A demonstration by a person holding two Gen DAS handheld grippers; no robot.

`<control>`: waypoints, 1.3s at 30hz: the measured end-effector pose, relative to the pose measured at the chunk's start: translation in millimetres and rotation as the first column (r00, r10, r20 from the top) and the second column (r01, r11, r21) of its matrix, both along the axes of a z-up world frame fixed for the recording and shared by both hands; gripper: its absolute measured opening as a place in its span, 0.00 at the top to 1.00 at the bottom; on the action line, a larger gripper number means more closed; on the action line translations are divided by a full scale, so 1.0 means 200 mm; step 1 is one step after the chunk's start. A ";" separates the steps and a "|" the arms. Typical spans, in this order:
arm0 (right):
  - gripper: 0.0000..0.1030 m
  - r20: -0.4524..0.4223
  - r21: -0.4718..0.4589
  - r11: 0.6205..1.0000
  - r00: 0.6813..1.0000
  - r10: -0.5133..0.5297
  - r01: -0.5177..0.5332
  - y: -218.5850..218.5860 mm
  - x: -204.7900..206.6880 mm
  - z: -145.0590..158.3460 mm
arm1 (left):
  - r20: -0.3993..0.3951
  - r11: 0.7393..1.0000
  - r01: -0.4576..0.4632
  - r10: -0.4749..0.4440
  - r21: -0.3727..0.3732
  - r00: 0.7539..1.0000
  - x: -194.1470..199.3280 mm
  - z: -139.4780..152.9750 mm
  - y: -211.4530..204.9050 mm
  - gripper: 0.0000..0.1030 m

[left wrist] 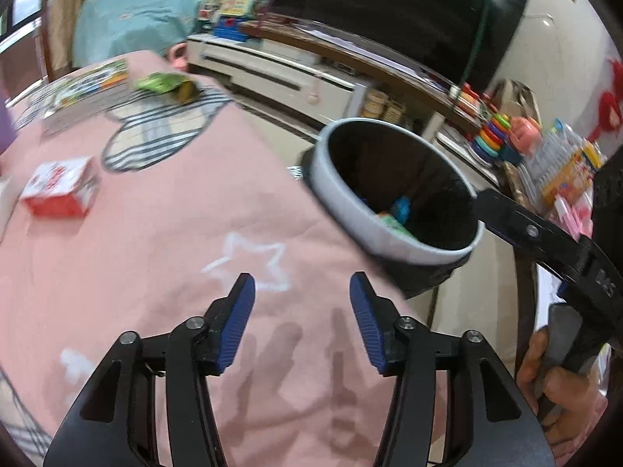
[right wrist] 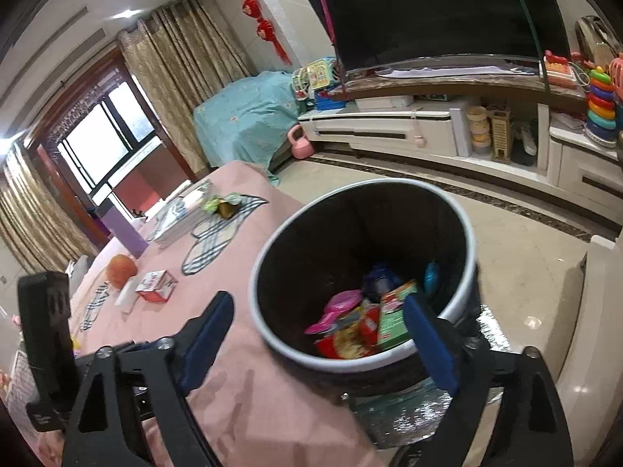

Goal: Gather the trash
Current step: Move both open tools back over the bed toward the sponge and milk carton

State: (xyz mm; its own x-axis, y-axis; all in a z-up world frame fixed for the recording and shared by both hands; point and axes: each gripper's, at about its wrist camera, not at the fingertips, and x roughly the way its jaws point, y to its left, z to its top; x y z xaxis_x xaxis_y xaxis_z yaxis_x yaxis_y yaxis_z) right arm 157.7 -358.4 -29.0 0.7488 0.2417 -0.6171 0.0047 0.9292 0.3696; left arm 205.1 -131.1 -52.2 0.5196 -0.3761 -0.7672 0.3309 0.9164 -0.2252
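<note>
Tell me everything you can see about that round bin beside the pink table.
The trash bin is round, with a pale grey rim and a dark inside, probably a black liner. It stands upright on the tiled floor against the edge of the pink tablecloth. Colourful wrappers and packets lie at its bottom. The open right gripper hovers over its rim, holding nothing.

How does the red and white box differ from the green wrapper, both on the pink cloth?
The red and white box keeps a firm cube shape; the green wrapper is crumpled and open at one end. The box lies alone on bare pink cloth; the wrapper sits farther off, beside the stacked books. Neither is in the bin yet.
</note>
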 end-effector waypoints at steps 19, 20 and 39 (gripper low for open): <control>0.04 -0.079 0.010 0.981 0.978 0.195 -0.195 0.55 0.00 -0.14 | 0.000 0.957 -0.290 0.290 -0.030 0.957 -0.17 -0.11 0.70 0.38; 0.04 -0.080 0.007 0.979 0.976 0.202 -0.202 0.58 0.00 -0.14 | -0.005 0.953 -0.301 0.301 -0.030 0.954 -0.17 -0.12 0.74 0.38; 0.03 -0.054 -0.104 0.915 0.921 0.386 -0.390 0.99 0.06 -0.21 | 0.005 0.899 -0.436 0.436 0.036 0.900 -0.20 -0.16 1.08 0.33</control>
State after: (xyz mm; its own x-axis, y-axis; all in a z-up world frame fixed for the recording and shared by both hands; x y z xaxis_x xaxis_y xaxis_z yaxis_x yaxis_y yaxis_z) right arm 169.0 -160.7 -71.1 0.5901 0.4381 -0.6782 -0.3545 0.8953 0.2699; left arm 164.6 83.9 -83.2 0.6228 -0.0856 -0.7777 -0.1040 0.9761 -0.1907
